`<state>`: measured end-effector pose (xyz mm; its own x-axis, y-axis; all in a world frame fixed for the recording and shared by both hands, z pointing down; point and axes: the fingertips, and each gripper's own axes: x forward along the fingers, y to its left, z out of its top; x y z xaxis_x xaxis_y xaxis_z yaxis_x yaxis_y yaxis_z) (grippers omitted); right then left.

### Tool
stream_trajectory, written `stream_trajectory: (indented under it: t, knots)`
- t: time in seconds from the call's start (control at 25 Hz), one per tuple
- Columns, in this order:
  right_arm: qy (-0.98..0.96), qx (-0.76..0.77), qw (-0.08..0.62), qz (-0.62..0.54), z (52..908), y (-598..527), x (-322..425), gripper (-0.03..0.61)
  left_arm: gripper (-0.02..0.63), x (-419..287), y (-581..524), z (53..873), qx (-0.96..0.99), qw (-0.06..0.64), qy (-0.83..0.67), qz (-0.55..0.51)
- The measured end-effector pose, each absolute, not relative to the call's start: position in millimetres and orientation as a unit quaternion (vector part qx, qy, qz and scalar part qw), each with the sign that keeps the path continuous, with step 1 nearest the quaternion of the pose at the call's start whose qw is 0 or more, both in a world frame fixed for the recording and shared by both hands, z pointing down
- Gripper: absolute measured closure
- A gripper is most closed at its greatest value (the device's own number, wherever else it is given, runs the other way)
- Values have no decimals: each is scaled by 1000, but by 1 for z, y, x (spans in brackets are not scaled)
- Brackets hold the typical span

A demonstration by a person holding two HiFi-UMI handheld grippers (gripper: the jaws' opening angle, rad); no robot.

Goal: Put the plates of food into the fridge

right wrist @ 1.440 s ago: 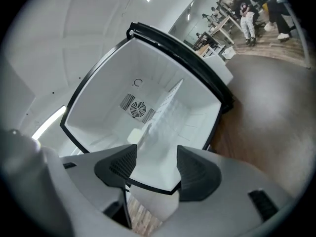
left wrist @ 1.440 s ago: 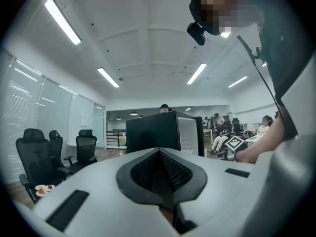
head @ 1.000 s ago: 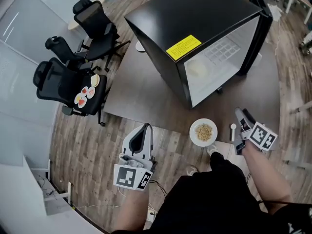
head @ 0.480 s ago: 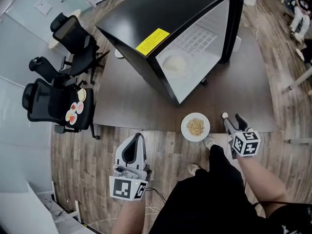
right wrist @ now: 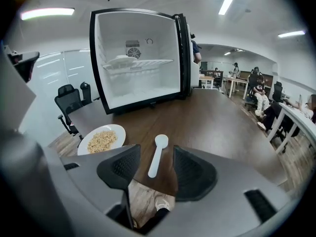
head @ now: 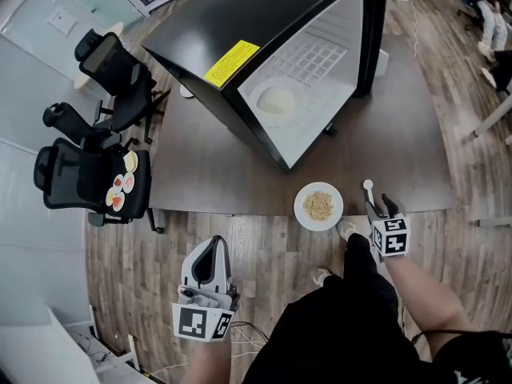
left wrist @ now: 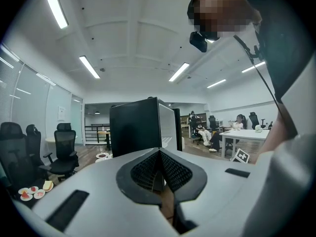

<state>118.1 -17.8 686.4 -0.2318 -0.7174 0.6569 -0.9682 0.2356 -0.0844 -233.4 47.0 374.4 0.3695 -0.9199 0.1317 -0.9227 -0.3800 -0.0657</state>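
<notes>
Table edge bears plate beside spoon; bare wood fronts the fridge.

Nothing written can be read anywhere here. The fridge carries a yellow label on its black top, but its dark print is too small to make out. The cubes on the left gripper and the right gripper show only black-and-white square patterns.

Wood floor, black office chairs, glass walls
</notes>
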Motion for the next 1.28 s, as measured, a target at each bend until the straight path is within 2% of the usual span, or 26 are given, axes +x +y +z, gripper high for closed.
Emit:
stream_trajectory:
  t: [0.12, 0.36, 0.56, 0.88, 1.04, 1.28]
  knots:
    - [-735, 571, 265, 251, 698, -20, 118, 379, 611, -239, 53, 374, 825, 18, -560, 74]
    - [-732, 562, 295, 247, 718, -17, 114, 382, 611, -252, 62, 385, 813, 37, -576, 80]
    - [-729, 561, 308, 244, 727, -24, 114, 410, 611, -247, 59, 374, 815, 28, -573, 76]
    - [-732, 559, 304, 244, 729, -24, 112, 458, 611, -248, 57, 369, 809, 24, -582, 76]
    - [-728, 562, 303, 248, 726, -25, 114, 516, 611, -244, 54, 367, 809, 23, -582, 79]
    - [-732, 559, 294, 255, 723, -33, 119, 518, 611, -234, 39, 364, 812, 18, -579, 73]
